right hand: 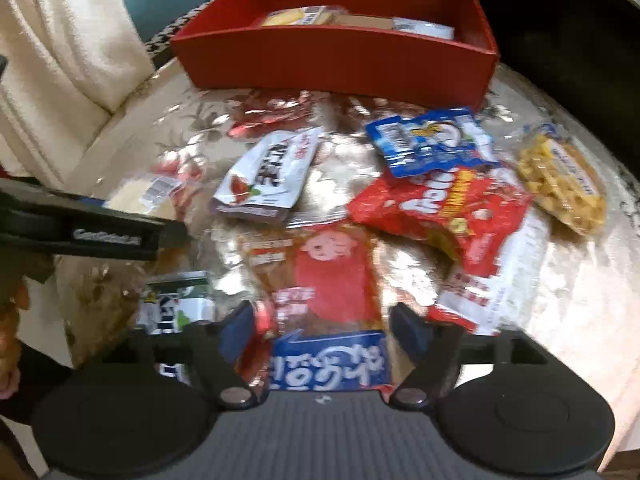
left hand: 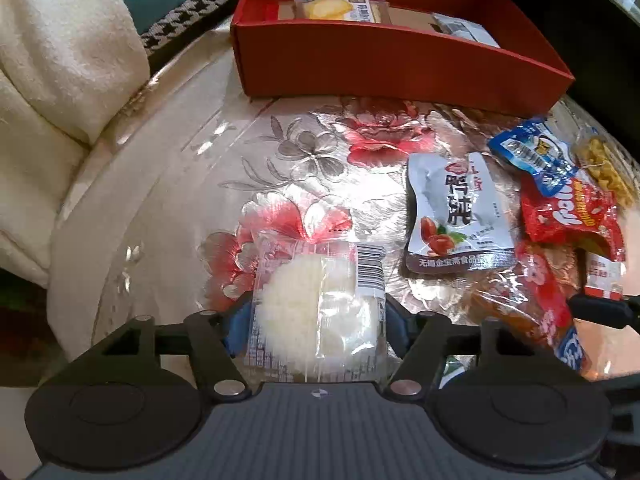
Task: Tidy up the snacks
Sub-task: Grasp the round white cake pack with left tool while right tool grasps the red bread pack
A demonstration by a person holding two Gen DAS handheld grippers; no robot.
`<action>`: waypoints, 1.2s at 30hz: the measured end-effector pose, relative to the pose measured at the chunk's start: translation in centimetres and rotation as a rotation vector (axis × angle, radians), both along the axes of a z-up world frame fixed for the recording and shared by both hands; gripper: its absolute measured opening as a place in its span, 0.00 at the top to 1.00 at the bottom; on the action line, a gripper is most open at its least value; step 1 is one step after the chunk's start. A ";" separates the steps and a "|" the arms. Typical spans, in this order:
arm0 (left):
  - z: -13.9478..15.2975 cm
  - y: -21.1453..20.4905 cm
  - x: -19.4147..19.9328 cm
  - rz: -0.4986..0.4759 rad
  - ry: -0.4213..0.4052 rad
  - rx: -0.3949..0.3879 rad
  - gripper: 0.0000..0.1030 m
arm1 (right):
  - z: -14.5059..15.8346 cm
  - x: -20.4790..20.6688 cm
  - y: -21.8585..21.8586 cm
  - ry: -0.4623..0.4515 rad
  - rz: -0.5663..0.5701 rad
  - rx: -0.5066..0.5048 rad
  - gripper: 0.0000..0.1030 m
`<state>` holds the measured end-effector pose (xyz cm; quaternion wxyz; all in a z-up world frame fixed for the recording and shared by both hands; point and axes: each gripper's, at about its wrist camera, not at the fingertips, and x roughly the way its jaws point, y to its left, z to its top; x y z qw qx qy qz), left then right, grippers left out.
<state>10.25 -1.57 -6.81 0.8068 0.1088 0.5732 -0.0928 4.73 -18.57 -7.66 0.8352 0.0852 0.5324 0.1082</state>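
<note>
A clear pack holding a white puffed rice cake (left hand: 316,300) lies flat on the floral table cover, between the fingers of my left gripper (left hand: 316,316). The blue pads stand just off its sides, so that gripper is open. My right gripper (right hand: 322,320) is open wide over a long red and brown snack pack with a blue end (right hand: 328,272), which lies between its fingers. The red box (left hand: 380,56) (right hand: 332,60) stands at the far side of the table with a few packs inside.
Loose snacks lie right of centre: a silver pouch (left hand: 456,216), a blue pack (left hand: 532,156), a red bag (left hand: 572,216), a yellow twists pack (right hand: 564,180) and a green-white pack (right hand: 180,304). A cream cushion (left hand: 60,80) borders the table's left edge.
</note>
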 end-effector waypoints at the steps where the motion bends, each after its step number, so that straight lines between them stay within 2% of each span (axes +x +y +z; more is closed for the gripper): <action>1: -0.1 0.0 0.1 0.004 0.003 0.005 0.22 | -0.2 0.1 0.2 -0.001 0.018 0.010 0.13; 2: -0.3 0.2 0.2 0.010 0.002 0.009 0.18 | -0.4 0.2 0.3 -0.004 0.030 0.024 0.03; 6: -0.5 0.7 0.5 0.021 -0.001 0.006 0.12 | -0.6 0.2 0.5 -0.004 0.002 0.026 0.02; 8: -0.8 0.9 0.7 0.025 0.001 0.015 0.05 | -0.6 0.4 0.1 0.008 0.002 0.054 0.02; 10: -1.0 1.2 0.9 0.037 0.014 0.004 0.04 | -0.6 0.4 -0.6 0.018 -0.010 0.084 0.03; 11: -1.0 1.5 0.9 0.044 0.020 -0.007 0.05 | -0.4 0.4 -0.6 0.018 -0.026 0.075 0.10; 12: -1.0 1.7 1.0 0.050 0.028 -0.019 0.06 | -0.1 0.2 -0.5 0.015 -0.030 0.040 0.24; 13: -0.9 1.9 0.9 0.056 0.037 -0.041 0.12 | 0.0 0.0 -0.4 0.007 -0.027 -0.004 0.31; 14: -0.8 2.0 0.9 0.056 0.035 -0.041 0.19 | 0.1 -0.3 -0.3 0.000 -0.027 -0.034 0.42; 15: -0.5 2.0 0.7 0.048 0.030 -0.041 0.24 | 0.1 -0.5 -0.4 -0.002 -0.027 -0.034 0.47; 16: -0.2 1.9 0.5 0.042 0.028 -0.050 0.34 | 0.2 -0.5 -0.6 -0.001 -0.031 -0.031 0.48; 18: 0.1 1.8 0.2 0.041 0.031 -0.045 0.35 | 0.4 -0.6 -0.9 0.004 -0.042 -0.016 0.54; 27: 1.5 1.7 -0.3 0.037 0.006 -0.081 0.36 | 2.6 -1.3 -1.4 -0.056 -0.063 0.017 0.56; 36: 3.6 0.4 -1.0 0.000 -0.064 -0.102 0.36 | 3.7 -1.2 -1.9 -0.083 -0.073 0.043 0.57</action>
